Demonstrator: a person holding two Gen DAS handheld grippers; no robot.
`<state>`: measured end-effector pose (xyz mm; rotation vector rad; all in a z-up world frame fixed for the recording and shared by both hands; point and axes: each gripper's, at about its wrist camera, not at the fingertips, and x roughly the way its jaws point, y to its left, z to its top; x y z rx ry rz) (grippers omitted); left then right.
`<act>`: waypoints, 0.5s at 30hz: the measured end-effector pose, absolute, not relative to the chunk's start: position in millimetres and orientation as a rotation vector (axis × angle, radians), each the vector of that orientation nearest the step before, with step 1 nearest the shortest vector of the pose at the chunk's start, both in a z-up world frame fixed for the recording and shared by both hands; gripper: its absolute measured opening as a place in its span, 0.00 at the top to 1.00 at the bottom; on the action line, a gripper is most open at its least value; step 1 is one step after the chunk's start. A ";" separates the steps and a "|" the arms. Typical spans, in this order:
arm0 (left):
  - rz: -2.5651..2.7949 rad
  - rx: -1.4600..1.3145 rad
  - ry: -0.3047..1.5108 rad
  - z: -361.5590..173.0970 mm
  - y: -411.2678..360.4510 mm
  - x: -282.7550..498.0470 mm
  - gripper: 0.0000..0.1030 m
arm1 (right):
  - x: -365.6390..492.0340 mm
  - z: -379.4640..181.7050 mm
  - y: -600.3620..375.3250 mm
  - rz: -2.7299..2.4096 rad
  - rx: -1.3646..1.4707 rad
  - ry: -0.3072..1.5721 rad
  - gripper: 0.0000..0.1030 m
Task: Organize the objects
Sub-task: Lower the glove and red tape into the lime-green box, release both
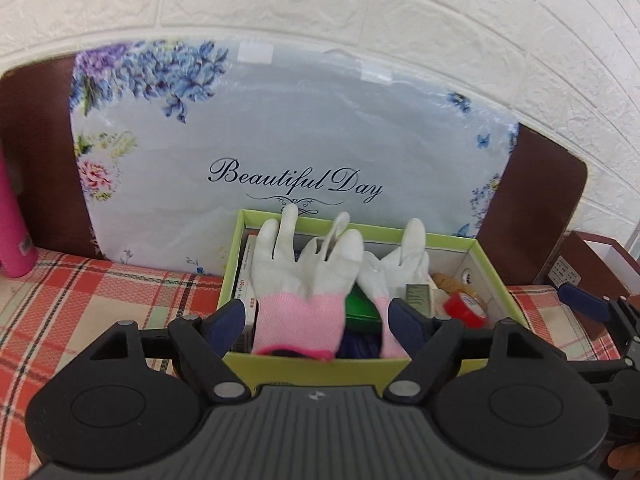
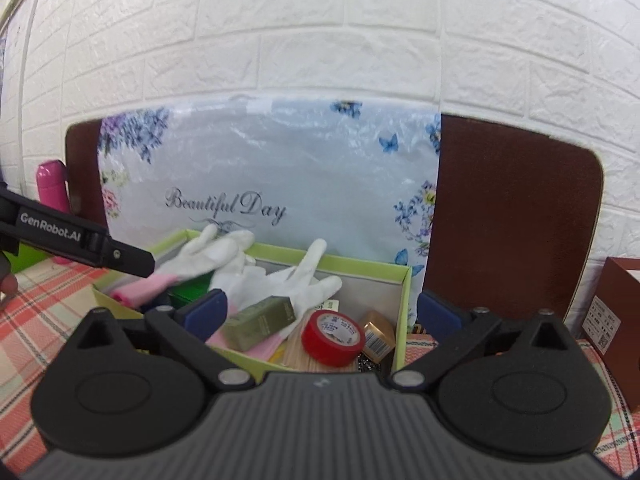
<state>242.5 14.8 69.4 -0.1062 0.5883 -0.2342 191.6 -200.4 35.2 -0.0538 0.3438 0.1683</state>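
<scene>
A green-rimmed cardboard box (image 1: 360,233) (image 2: 362,263) stands on the plaid cloth. Across its top lie two white gloves with pink cuffs, one (image 1: 304,272) (image 2: 208,252) on the left and the other (image 1: 400,264) (image 2: 304,276) beside it. Also inside are a red tape roll (image 1: 466,306) (image 2: 332,332), an olive carton (image 2: 260,320), a green item (image 1: 360,308) and a small gold box (image 2: 378,334). My left gripper (image 1: 316,320) is open at the box's near edge, its jaws either side of the left glove's pink cuff. My right gripper (image 2: 322,312) is wide open over the right half, gripping nothing.
A floral "Beautiful Day" board (image 1: 280,140) (image 2: 280,168) leans on a brown panel (image 2: 512,220) behind the box. A pink bottle (image 1: 12,232) (image 2: 52,192) stands far left and a brown box (image 2: 616,320) (image 1: 592,264) at right. The plaid cloth (image 1: 80,300) spreads on both sides.
</scene>
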 end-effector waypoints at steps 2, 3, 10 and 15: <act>-0.226 -0.089 0.584 75.0 10.5 227.1 0.21 | 177.9 42.3 -200.1 0.177 -0.048 0.333 0.00; -0.220 -0.084 0.585 76.8 9.0 219.4 0.21 | 170.6 46.8 -200.2 0.184 -0.043 0.329 0.00; -0.221 -0.092 0.617 75.2 3.0 174.0 0.21 | 121.0 59.3 -203.5 0.199 0.006 0.310 0.00; -0.240 -0.114 0.655 62.9 -1.9 149.6 0.21 | 90.5 51.9 -205.9 0.202 0.039 0.340 0.00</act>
